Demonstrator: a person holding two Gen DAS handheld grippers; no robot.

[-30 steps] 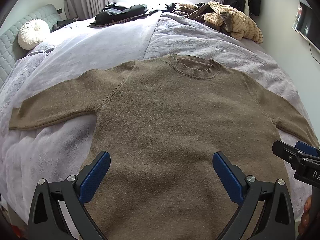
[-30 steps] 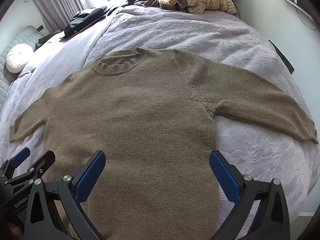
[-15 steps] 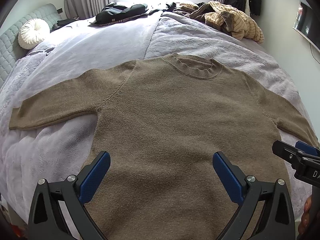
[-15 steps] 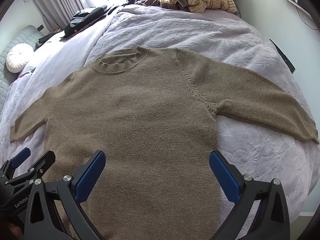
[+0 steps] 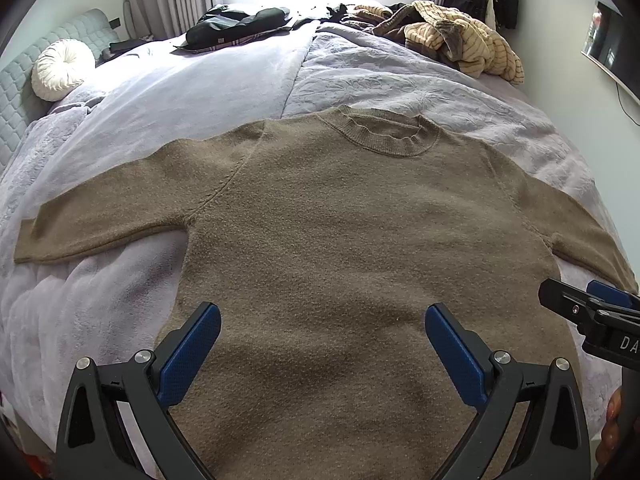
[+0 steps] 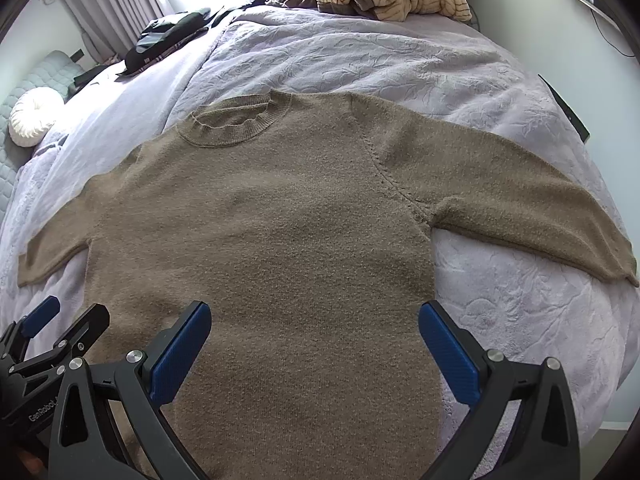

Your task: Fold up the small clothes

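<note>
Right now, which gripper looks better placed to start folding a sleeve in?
Probably either: both are open above the sweater's hem. The left gripper sits nearer the left sleeve, the right gripper nearer the right sleeve.

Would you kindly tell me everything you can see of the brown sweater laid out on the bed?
The brown sweater is a fuzzy, plain olive-brown knit with a ribbed round collar and raglan-style shoulder seams. It lies flat on the lilac bedspread, collar pointing away from the cameras, both sleeves spread out sideways. The body looks smooth, with only faint ripples. The hem end is hidden below both views. Nothing grips it; both grippers hover open over its lower part.
</note>
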